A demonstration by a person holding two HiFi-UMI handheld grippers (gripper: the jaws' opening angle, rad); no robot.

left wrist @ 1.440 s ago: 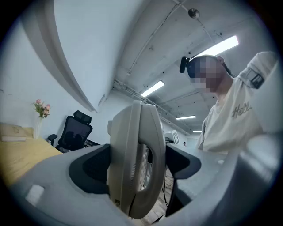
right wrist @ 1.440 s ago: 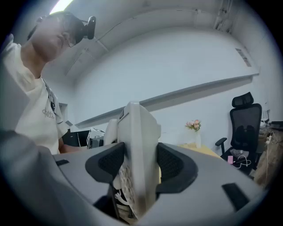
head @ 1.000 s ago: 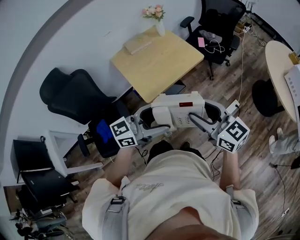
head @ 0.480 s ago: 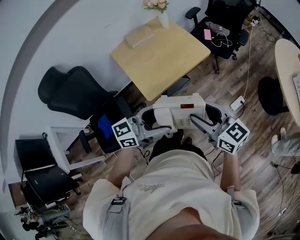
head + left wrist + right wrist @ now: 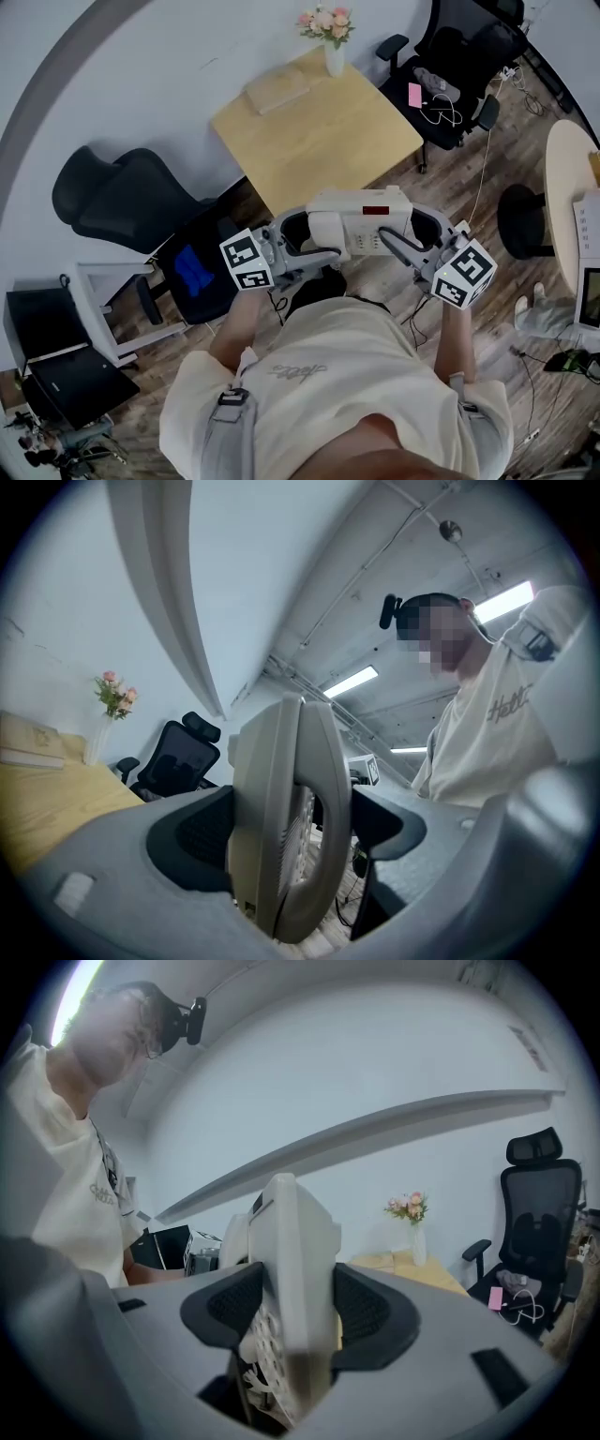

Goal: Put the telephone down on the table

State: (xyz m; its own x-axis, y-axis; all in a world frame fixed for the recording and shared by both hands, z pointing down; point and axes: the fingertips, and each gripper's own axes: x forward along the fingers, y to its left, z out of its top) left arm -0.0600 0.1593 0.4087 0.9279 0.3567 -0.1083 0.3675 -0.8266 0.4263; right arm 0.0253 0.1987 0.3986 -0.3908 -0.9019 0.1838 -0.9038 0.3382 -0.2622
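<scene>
- Closest to us is our own cream T-shirt point(image 5: 328, 375), with both forearms reaching forward from it.
- Our left gripper point(image 5: 298, 236) is clamped on the left end of the telephone point(image 5: 361, 217). In the left gripper view its two dark pads press the beige body and handset, which stand edge-on between them.
- Our right gripper point(image 5: 420, 230) grips the telephone's right end the same way. In the right gripper view the jaws are closed against the casing and the keypad shows between them.
- The telephone, a beige desk set with a small red display window, hangs roughly level between the two grippers. It is in the air over the wooden floor point(image 5: 441, 187), on our side of the table and not resting on it.
- Just beyond it stands the light wooden table point(image 5: 319, 141), with one corner turned toward us.
- Near the table's far edge lies a flat tan box point(image 5: 277, 89), and by the far corner stands a white vase of pink flowers point(image 5: 333, 42).
- A black office chair point(image 5: 122, 192) stands left of the table, and a second office chair point(image 5: 455, 52) stands to its right, with a pink item on the seat.
</scene>
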